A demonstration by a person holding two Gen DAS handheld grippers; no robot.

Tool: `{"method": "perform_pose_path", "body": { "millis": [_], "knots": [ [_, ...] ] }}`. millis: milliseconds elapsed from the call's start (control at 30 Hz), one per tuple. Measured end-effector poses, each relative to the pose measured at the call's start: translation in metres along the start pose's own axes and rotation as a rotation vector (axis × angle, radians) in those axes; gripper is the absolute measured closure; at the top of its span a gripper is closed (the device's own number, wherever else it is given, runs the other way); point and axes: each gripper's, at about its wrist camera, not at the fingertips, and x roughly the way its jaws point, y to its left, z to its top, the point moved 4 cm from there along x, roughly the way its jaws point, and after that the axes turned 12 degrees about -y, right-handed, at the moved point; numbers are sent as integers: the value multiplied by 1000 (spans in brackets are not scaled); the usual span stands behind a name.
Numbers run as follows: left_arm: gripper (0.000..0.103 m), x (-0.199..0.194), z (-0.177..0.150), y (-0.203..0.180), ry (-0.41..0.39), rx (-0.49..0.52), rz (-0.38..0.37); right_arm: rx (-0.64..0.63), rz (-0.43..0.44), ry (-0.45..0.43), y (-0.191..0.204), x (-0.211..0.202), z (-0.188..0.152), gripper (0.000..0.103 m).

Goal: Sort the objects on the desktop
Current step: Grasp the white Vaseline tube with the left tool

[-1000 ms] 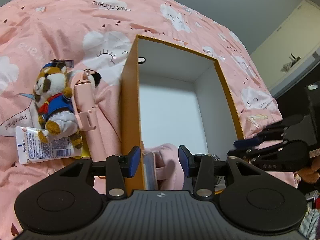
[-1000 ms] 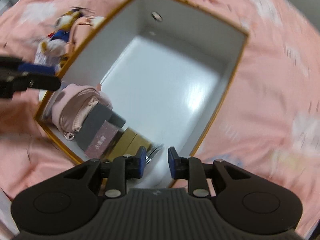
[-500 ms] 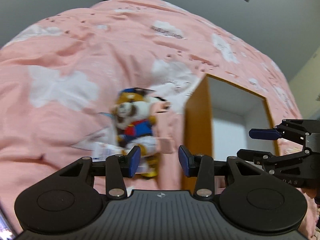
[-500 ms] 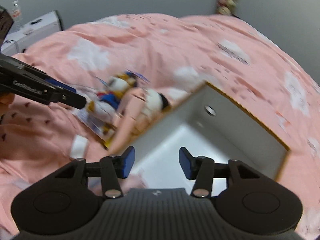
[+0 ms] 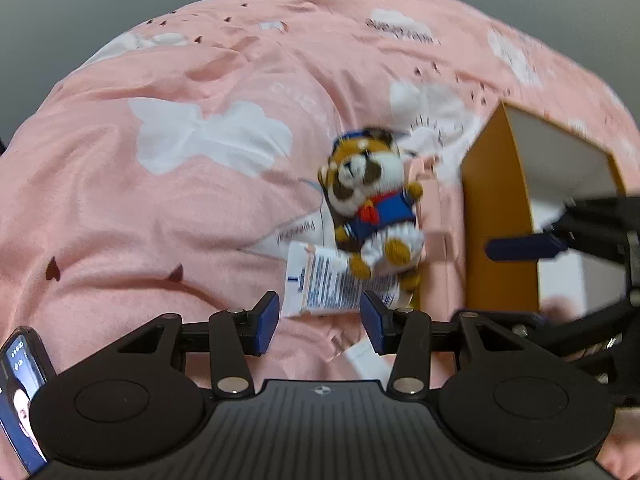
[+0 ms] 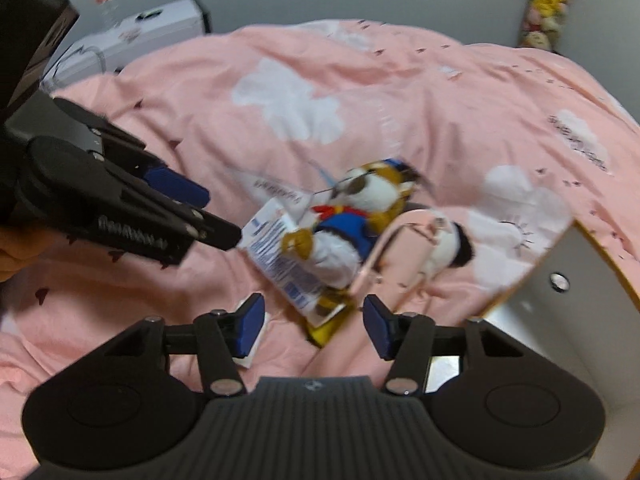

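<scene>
Half the orange box point(image 5: 496, 224) is cut off — plush toy point(image 5: 372, 204) blurred.

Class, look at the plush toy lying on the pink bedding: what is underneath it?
A white tube with blue print lies under the plush toy, its flat end sticking out. A pink object lies beside it, partly covered. The tube's cap end is hidden.

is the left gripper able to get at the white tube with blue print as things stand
Probably yes. The left gripper, its jaws opening and empty, points at the white tube with blue print, whose near end lies bare on the pink quilt. The plush dog in a blue jacket covers only its far end.
</scene>
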Motion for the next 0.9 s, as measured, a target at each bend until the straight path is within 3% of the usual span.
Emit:
{"method": "perform_pose_path", "body": {
  "millis": [133, 333, 900],
  "knots": [
    [51, 7, -8, -2, 20, 46, 11, -96, 32, 24, 8, 13, 2, 60],
    [51, 28, -6, 10, 26, -3, -3, -140, 39, 51, 10, 26, 10, 60],
    [50, 75, -3, 14, 61, -71, -72, -79, 8, 83, -5, 29, 2, 60]
  ]
}}
